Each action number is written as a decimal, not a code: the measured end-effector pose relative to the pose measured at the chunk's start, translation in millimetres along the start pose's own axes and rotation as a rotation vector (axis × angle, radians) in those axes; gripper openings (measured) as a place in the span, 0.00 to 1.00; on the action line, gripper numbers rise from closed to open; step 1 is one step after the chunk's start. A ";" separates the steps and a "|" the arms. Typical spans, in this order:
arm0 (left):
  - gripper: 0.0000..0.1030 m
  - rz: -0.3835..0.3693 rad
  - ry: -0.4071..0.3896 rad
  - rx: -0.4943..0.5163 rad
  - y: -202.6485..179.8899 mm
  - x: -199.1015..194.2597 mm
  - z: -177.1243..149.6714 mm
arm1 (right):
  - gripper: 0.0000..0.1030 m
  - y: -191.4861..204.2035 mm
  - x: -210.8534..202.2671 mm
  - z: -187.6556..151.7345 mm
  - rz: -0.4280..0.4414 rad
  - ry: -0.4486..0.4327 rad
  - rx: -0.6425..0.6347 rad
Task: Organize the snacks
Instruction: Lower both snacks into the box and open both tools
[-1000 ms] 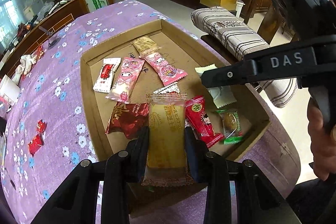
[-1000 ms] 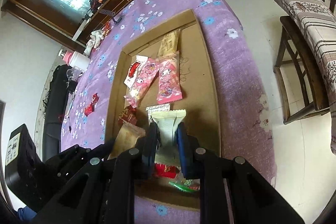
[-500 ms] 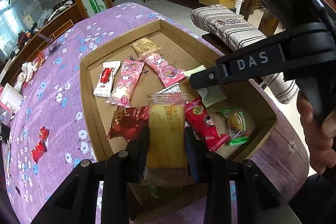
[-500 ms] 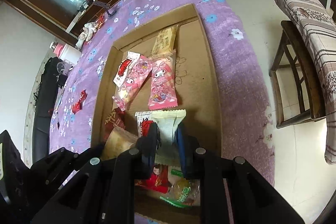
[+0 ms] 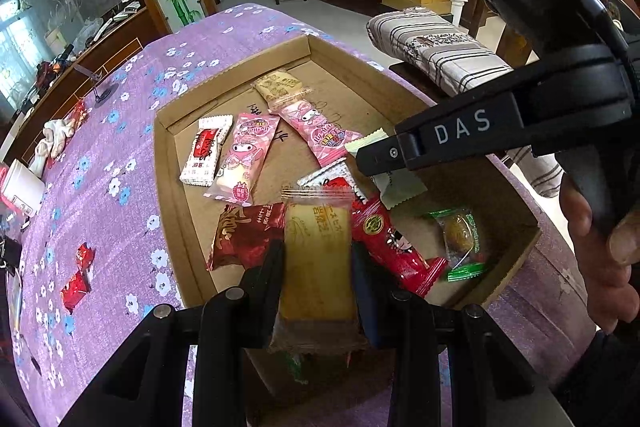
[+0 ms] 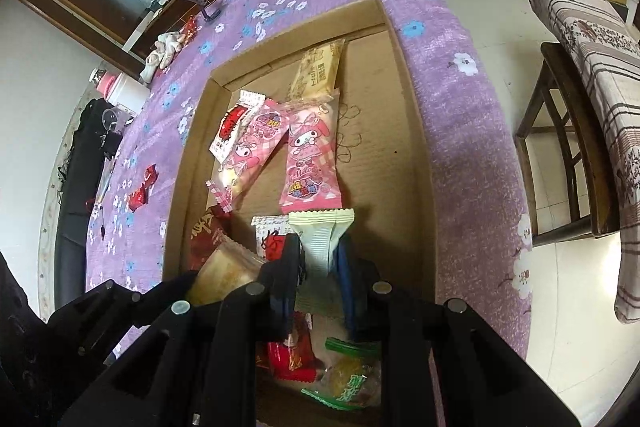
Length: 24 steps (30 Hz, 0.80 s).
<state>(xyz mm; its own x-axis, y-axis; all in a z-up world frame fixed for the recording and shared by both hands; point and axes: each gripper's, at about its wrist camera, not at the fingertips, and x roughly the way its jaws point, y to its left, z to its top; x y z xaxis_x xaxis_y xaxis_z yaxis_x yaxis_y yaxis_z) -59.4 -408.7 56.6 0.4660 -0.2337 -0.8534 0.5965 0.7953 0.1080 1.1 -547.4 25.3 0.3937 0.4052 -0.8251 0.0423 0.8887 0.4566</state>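
Observation:
A shallow cardboard tray (image 5: 176, 211) lies on a purple flowered cloth and holds several wrapped snacks. My left gripper (image 5: 316, 263) is shut on a yellow cake in a clear wrapper (image 5: 316, 247) over the tray's near end. My right gripper (image 6: 320, 259) is shut on a pale green packet (image 6: 320, 239), held above the tray (image 6: 416, 155). In the left wrist view that right gripper (image 5: 372, 163) reaches in from the right, with the pale packet (image 5: 400, 187) hanging below it. Two pink packets (image 5: 244, 155) (image 5: 320, 131) lie mid-tray, and a red packet (image 5: 388, 243) and a dark red packet (image 5: 244, 235) lie near my left fingers.
A green-wrapped candy (image 5: 460, 239) sits in the tray's near right corner. Loose red candies (image 5: 76, 283) lie on the cloth left of the tray. A striped cushion on a wooden chair (image 6: 588, 39) stands right of the table. A person's hand (image 5: 600, 247) grips the right tool.
The right gripper with the pale green packet has shifted a little over the tray and come lower. The left gripper and its yellow cake have stayed put.

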 end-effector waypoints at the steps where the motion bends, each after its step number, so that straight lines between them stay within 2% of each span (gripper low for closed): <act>1: 0.34 0.000 0.000 -0.001 0.2 0.6 0.0 | 0.18 -0.1 0.4 0.1 0.000 0.000 0.000; 22: 0.36 -0.011 -0.003 -0.010 -0.5 5.9 2.0 | 0.19 0.0 -1.0 1.7 -0.030 -0.008 -0.010; 24: 0.37 -0.013 -0.003 -0.009 -0.6 5.3 1.9 | 0.22 0.0 -2.2 1.8 -0.029 -0.010 -0.009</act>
<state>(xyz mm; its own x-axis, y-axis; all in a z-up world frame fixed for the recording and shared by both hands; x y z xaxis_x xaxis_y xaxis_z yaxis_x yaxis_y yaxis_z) -56.1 -411.5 52.9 0.4605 -0.2455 -0.8531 0.5962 0.7975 0.0924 1.9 -548.6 27.6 0.4014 0.3776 -0.8344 0.0453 0.9017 0.4299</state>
